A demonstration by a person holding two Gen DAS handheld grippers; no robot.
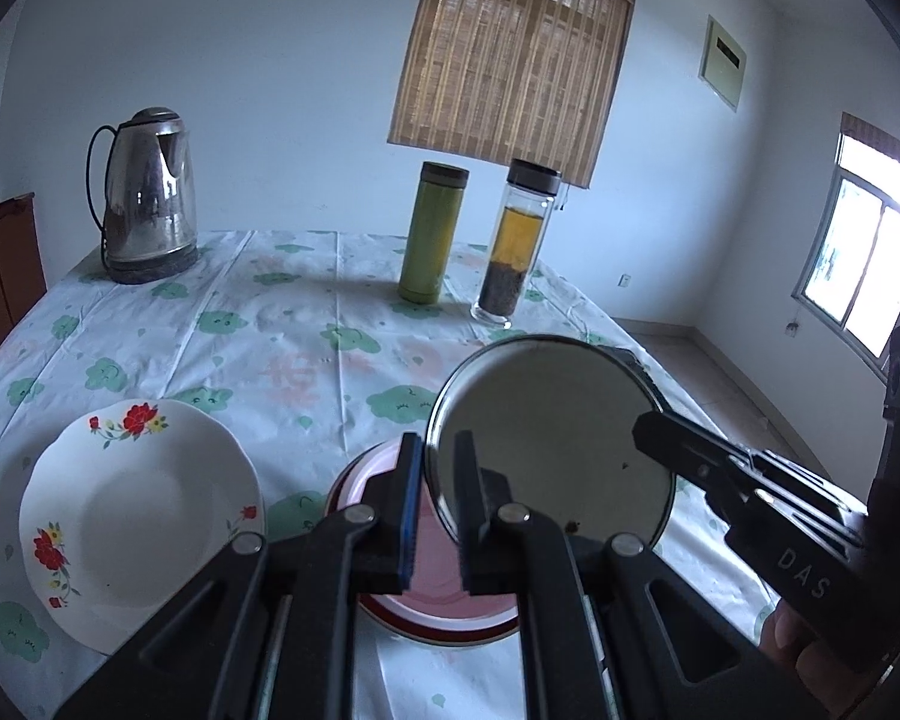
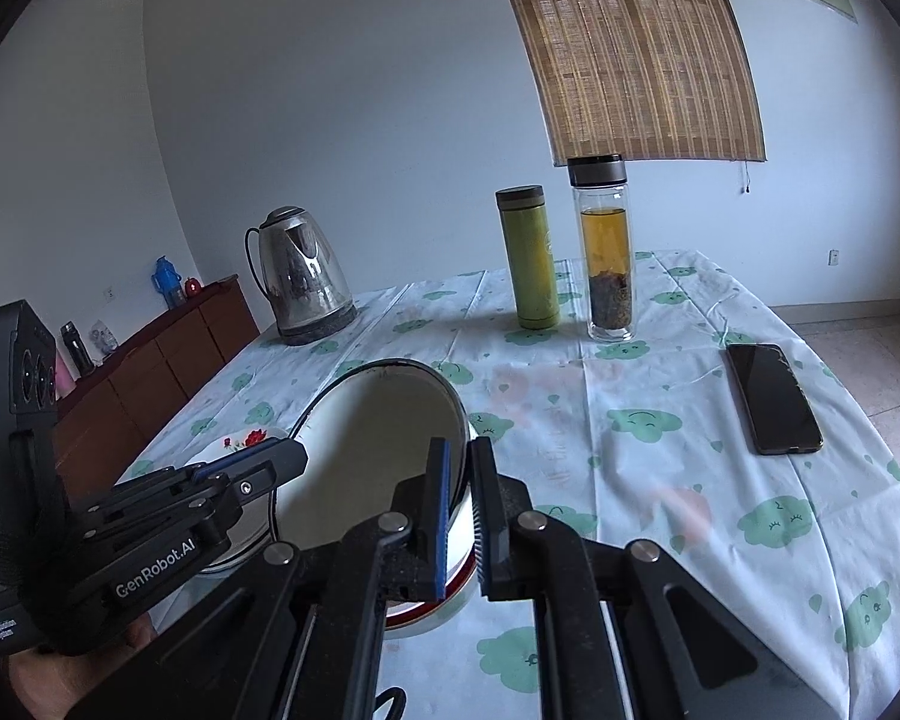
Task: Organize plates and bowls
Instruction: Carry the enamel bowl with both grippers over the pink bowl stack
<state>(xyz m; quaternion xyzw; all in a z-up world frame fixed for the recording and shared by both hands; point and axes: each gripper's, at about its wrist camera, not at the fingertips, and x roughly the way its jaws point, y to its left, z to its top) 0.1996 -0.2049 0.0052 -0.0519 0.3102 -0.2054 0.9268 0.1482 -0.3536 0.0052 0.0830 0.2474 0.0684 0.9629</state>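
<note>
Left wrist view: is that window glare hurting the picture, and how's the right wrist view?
Left wrist view: window blown out at the right edge, but the floral plate and held enamel dish read clearly. Right wrist view: no glare, dim even light, fisheye bending the bamboo blind.

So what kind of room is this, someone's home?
Probably a home dining room: a table with a cloud-print cloth, an electric kettle, a tea bottle and a bamboo window blind.

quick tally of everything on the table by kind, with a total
plates and bowls: 3 (flowered plate, red-rimmed bowl, dark-rimmed enamel dish held up by both grippers)
bottles: 2 (green flask, glass tea bottle)
kettle: 1
phone: 1
total: 7
</note>
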